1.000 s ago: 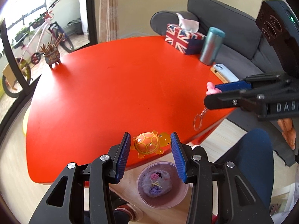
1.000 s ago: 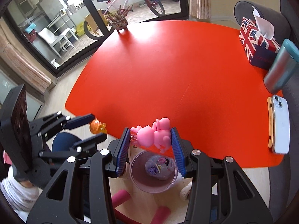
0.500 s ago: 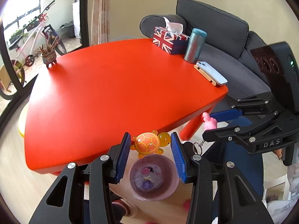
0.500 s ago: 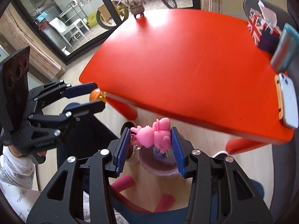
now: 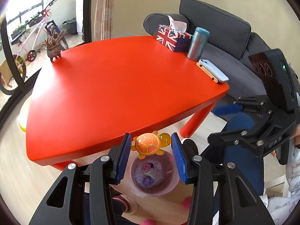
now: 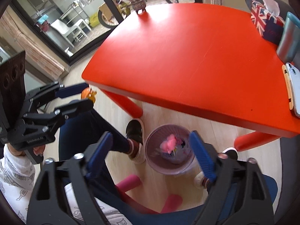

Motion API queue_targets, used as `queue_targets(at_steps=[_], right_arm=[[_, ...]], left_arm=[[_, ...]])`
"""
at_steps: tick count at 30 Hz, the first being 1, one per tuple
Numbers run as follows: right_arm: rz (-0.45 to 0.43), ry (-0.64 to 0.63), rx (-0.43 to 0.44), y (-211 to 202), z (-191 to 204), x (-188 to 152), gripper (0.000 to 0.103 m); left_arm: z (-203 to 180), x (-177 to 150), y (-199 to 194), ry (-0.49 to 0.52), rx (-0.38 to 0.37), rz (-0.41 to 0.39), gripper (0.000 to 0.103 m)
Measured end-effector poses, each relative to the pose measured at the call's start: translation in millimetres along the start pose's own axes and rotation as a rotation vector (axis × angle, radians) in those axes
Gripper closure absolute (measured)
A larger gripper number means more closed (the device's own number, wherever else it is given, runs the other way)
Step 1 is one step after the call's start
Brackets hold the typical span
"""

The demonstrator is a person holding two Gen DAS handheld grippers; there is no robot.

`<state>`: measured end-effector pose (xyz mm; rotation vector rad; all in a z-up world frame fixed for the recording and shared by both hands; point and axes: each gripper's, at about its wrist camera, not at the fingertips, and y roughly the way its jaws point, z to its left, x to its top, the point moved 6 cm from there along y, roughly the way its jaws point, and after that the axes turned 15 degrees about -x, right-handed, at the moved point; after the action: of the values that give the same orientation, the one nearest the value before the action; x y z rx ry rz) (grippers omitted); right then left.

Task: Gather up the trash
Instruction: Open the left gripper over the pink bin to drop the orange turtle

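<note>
Left view: left gripper (image 5: 151,148) clamps an orange turtle (image 5: 148,144) above the bin (image 5: 171,186); "DAS" reads on the right gripper (image 5: 218,122).
Right view: right gripper (image 6: 150,146) jaws opening, nothing between them; pink toy (image 6: 169,144) in the bin (image 6: 150,150); "GenRobot.AI" on the left gripper (image 6: 79,96).

Pink toy (image 6: 169,144) in the bin (image 6: 150,146) is motion-blurred (shape unreadable); phone (image 6: 295,88) cut off by the edge.

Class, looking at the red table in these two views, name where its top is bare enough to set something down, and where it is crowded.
The red table is bare across its middle and near edge, between the plant pot and the right side. Crowded: the right edge, where tissue box, tumbler and phone line up.
</note>
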<state>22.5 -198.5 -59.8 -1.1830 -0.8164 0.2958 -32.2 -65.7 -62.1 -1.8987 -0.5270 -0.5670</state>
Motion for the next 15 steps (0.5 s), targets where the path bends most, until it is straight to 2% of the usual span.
queue_targets(at_steps=[5, 15], right_arm=[[-0.018, 0.014, -0.020, -3.4, -7.6, 4.8, 0.006], [-0.075, 0.054, -0.040, -20.7, -19.5, 12.1, 0.006]], left_arm=[[-3.4, -2.1, 3.3, 0.007, -0.011, 0.010, 0.060], [-17.3, -3.9, 11.3, 0.035, -0.047, 0.029, 0.060]])
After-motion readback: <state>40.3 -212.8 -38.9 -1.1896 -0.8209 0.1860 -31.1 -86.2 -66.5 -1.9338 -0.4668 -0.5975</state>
